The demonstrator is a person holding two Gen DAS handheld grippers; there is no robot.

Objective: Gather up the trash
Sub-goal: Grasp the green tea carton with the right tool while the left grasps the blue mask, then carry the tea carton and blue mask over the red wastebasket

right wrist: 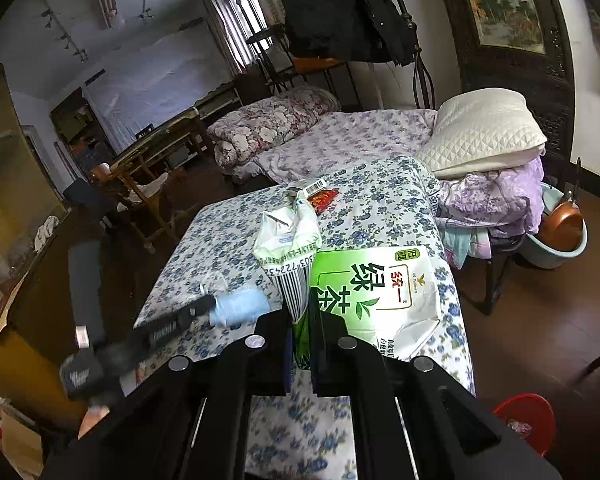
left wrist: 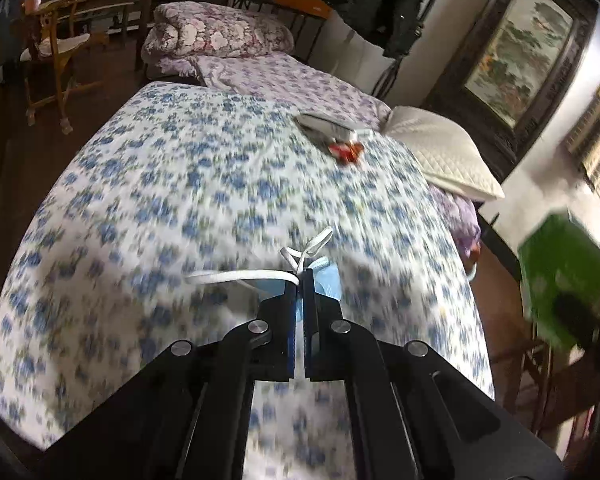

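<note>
Left wrist: mask (left wrist: 323, 282) between fingers (left wrist: 290, 320).

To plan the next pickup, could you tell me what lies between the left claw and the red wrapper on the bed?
Only bare floral bedsheet lies between the left claw, shut on the face mask, and the red wrapper, per the left wrist view.

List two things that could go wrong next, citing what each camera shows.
1. The left gripper pinches the blue face mask by one edge; its loose white ear loop might snag.
2. The right gripper clamps only a corner of the crumpled green tea carton, which could slip free.
</note>
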